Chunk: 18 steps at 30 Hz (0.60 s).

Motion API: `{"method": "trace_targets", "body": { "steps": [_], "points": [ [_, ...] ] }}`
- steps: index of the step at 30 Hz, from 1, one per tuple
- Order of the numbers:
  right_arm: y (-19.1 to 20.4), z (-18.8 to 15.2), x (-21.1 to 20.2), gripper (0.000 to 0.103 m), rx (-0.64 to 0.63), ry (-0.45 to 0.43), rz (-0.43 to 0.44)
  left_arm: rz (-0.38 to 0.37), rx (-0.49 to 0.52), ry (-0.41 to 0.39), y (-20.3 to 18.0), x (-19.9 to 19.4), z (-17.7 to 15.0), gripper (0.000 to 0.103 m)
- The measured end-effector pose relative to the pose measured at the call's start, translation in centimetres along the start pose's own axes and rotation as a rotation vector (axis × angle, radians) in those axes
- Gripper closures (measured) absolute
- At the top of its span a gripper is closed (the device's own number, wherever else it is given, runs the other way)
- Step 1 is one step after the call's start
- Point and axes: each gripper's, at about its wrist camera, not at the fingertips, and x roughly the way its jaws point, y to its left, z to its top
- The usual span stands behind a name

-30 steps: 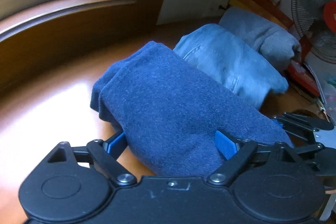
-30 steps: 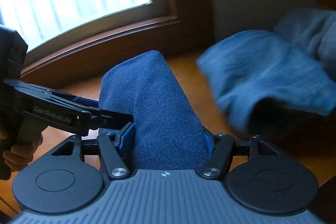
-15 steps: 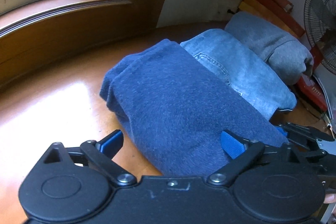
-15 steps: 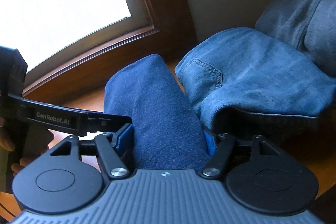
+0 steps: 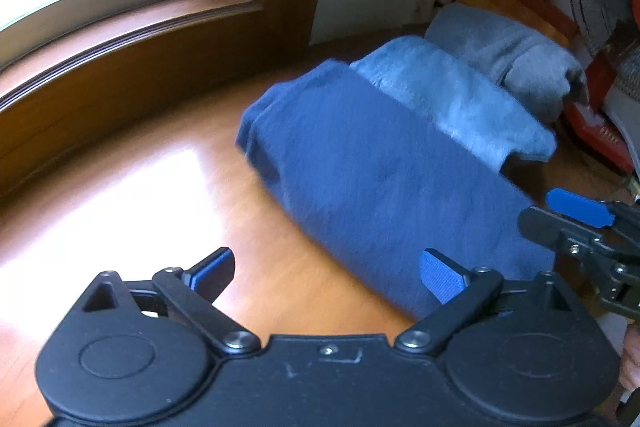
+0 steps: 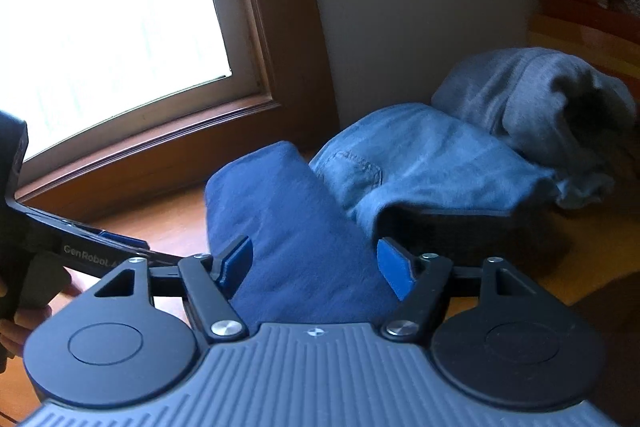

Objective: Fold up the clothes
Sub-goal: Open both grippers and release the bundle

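Navy garment (image 5: 384,183), folded into a thick oblong bundle, lies on the glossy wooden floor (image 5: 132,195) w/ one long side pressed against a folded pair of light-blue jeans (image 5: 452,99), and a grey folded piece (image 5: 504,47) sits just past the jeans, nearer the wall. So three bundles run in a row out from the window corner, which looks like the stack line for finished items; the navy one seems parked there on purpose as the newest. Left gripper (image 5: 328,273) hangs over the near end of the bundle, jaws spread wide: one blue pad is over bare floor, the other over the cloth edge, nothing pinched. Its jaws have just been opening, and no fabric is clamped between them. Right gripper (image 6: 316,263) is at the bundle's other near corner, seen from the left view as blue pad and black linkage at the right edge. Its pads (image 6: 394,267) stand apart w/ the navy cloth running up between them, but a gap shows at each side, so I'd call it released, not gripping; those jaws have also just been opening. View is motion-blurred on the left cam, so fine creases can't be read. Judging by how it lies, this fold is done & set down. A standing fan (image 5: 608,7) and red clutter sit at the far right, well apart from the clothes.
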Motion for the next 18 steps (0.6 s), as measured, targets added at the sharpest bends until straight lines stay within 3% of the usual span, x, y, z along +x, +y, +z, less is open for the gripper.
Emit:
{"method": "trace_targets", "body": {
  "steps": [2,14,18],
  "points": [
    [0.9,-0.7,-0.6,0.031,-0.004,0.003,-0.011,0.037,-0.009,0.003,0.5,-0.6,-0.6,0.004],
    [4.3,-2.8,-2.8,0.031,-0.003,0.015,-0.060,0.049,0.099,-0.039,0.9,-2.9,-3.2,0.000],
    [4.9,-3.1,-3.5,0.031,0.020,0.006,-0.066,0.041,0.077,-0.036,1.5,-3.5,-3.4,0.000]
  ]
}}
